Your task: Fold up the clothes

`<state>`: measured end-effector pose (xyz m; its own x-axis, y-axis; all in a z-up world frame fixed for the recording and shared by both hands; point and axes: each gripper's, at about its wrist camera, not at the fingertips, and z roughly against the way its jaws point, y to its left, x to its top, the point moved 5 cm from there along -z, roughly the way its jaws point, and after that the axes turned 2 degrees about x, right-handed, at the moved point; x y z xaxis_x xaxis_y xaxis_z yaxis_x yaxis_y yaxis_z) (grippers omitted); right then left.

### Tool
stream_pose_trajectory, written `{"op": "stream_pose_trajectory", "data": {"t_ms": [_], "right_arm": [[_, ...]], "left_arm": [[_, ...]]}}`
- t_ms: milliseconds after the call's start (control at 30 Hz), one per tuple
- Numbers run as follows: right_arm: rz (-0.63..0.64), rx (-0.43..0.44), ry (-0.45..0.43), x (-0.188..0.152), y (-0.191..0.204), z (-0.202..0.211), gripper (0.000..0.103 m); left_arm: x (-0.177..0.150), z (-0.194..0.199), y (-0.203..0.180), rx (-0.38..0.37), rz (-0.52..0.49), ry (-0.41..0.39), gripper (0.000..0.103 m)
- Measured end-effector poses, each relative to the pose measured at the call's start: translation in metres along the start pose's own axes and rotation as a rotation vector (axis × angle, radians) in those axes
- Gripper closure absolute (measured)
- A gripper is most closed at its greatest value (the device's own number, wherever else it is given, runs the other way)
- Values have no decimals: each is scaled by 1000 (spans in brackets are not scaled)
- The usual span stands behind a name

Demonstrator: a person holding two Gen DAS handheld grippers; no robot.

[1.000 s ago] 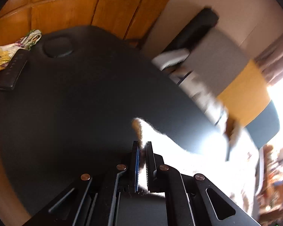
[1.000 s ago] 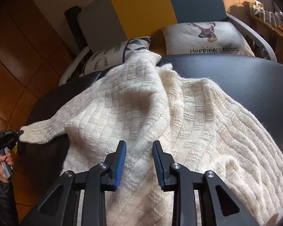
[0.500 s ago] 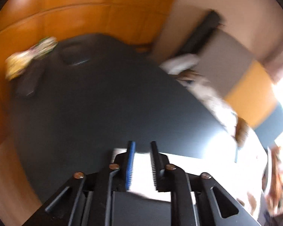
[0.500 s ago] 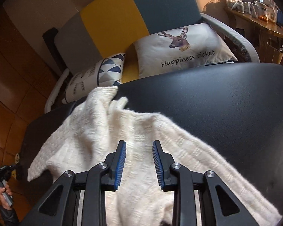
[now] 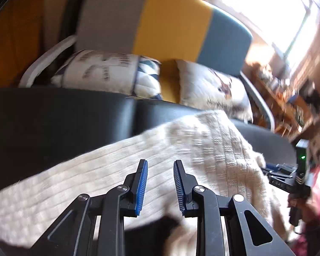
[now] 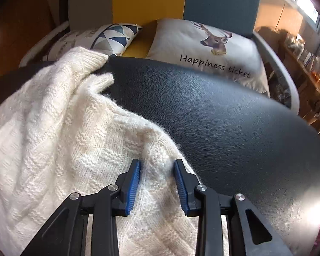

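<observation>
Since a second ago my left gripper (image 5: 159,166) released the sweater (image 6: 59,140); my right gripper (image 6: 156,166) gapes over its edge. Cushion (image 6: 207,49) reads "Happiness ticket".

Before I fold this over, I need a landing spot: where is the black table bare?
The black leather tabletop lies bare right of the cream knitted sweater, up to the far edge by the deer cushion. The left wrist view shows another bare strip beyond the sweater, toward the triangle-patterned cushion. The near left is crowded with knit.
</observation>
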<state>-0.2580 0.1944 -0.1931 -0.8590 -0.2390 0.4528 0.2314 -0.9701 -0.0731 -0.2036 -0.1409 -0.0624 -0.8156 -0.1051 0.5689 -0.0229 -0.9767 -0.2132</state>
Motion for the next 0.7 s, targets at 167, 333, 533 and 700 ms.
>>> {"op": "stream_pose_trajectory", "data": {"t_ms": [167,333,533,700], "right_arm": [[152,-264,-18,-7,-11,-2,79],[54,-416,7,-16,-73,-5,77],[-131,-301,14,-14,-106,13,76],[-200,-112,-145,9,-77,52,76]], "left_arm": [[5,-60,-34,120,-119,60,77],[-18,-88,-45,170,-157,110,77],[-22,-80,-48,163,-164,77,77],[-15,-55,-41,187,-164,-7,77]]}}
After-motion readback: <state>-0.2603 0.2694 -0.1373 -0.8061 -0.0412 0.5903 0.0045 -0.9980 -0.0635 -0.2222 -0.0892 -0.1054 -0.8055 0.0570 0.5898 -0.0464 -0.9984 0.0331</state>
